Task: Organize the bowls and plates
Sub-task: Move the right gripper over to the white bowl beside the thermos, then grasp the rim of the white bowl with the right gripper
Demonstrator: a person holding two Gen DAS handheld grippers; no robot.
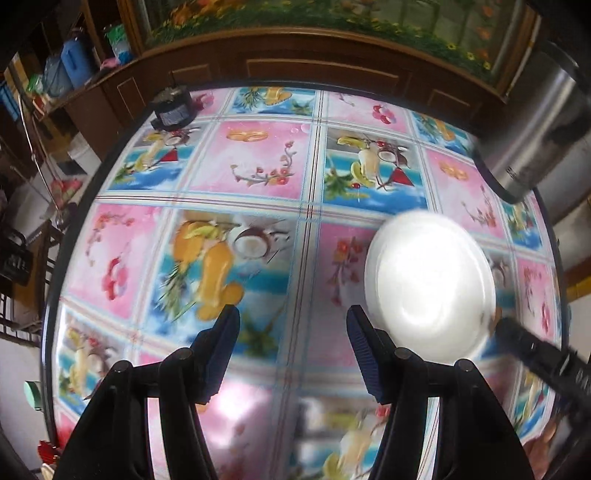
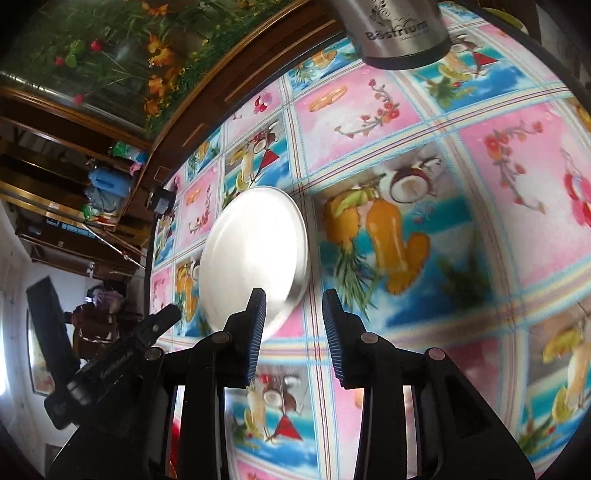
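A single shiny metal plate (image 1: 430,286) lies flat on the tabletop (image 1: 258,162), which is covered in a pink-and-blue fruit-print cloth. The left claw (image 1: 293,347) hovers with its jaws wide and nothing between them, the plate just to its right. The right claw (image 2: 294,332) is also spread and empty, the plate (image 2: 255,254) just beyond its left finger. A steel flask (image 2: 397,31) (lettering on its side) stands at the far right.
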